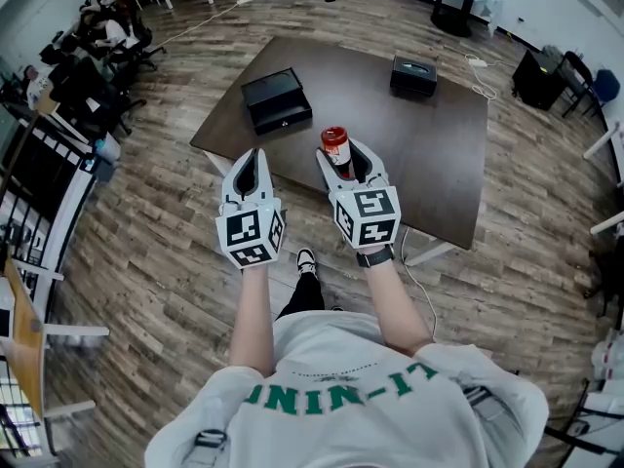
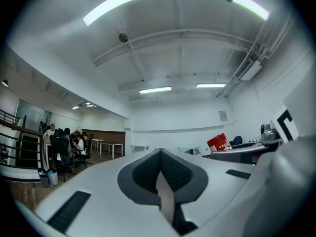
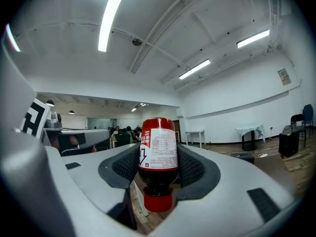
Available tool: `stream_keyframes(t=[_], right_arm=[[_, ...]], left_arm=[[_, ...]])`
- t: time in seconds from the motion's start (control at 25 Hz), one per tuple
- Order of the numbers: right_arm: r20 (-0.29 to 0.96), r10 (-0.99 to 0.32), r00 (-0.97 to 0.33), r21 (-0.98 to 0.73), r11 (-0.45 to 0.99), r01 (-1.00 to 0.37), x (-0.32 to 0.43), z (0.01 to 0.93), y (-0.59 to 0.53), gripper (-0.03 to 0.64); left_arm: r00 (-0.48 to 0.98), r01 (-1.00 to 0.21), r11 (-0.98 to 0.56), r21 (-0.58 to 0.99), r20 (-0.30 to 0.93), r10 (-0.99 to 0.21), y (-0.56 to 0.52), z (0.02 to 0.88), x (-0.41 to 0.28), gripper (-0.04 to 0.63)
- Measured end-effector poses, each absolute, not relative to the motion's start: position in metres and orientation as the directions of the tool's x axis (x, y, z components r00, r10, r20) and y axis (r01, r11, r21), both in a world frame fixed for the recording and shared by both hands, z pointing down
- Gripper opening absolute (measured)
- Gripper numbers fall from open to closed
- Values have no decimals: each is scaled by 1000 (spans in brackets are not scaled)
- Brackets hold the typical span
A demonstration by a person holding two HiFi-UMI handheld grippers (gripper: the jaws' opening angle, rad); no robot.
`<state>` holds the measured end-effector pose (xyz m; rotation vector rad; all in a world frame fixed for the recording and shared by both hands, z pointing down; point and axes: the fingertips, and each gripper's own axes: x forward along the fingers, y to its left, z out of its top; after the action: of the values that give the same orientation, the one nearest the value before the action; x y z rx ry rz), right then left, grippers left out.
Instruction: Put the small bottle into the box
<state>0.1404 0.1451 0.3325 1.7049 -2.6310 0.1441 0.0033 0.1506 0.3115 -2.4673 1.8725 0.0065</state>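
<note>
The small bottle (image 1: 334,144) has dark contents, a red-and-white label and a red cap. My right gripper (image 1: 338,156) is shut on it above the near edge of the brown table (image 1: 429,164). In the right gripper view the bottle (image 3: 158,149) sits between the ribbed pads (image 3: 126,166), cap pointing back toward the gripper body. My left gripper (image 1: 254,161) hovers just left of it, shut and holding nothing; its pads (image 2: 148,174) meet. The bottle (image 2: 218,142) shows at the right of the left gripper view. A black box (image 1: 276,100) lies on the table's far left.
A second, smaller black box (image 1: 413,75) stands at the table's far right. Wooden floor surrounds the table. Office chairs and people (image 1: 97,42) are at the far left, and a metal railing (image 1: 39,193) runs along the left edge.
</note>
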Motion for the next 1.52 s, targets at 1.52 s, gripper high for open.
stream_keyframes(t=[1.52], right_arm=[[222,-859,-461,-110,448,-887,-1,412,-226,230]], left_arm=[[294,-955,-286,79,115,-949,-223,390,-122,12]])
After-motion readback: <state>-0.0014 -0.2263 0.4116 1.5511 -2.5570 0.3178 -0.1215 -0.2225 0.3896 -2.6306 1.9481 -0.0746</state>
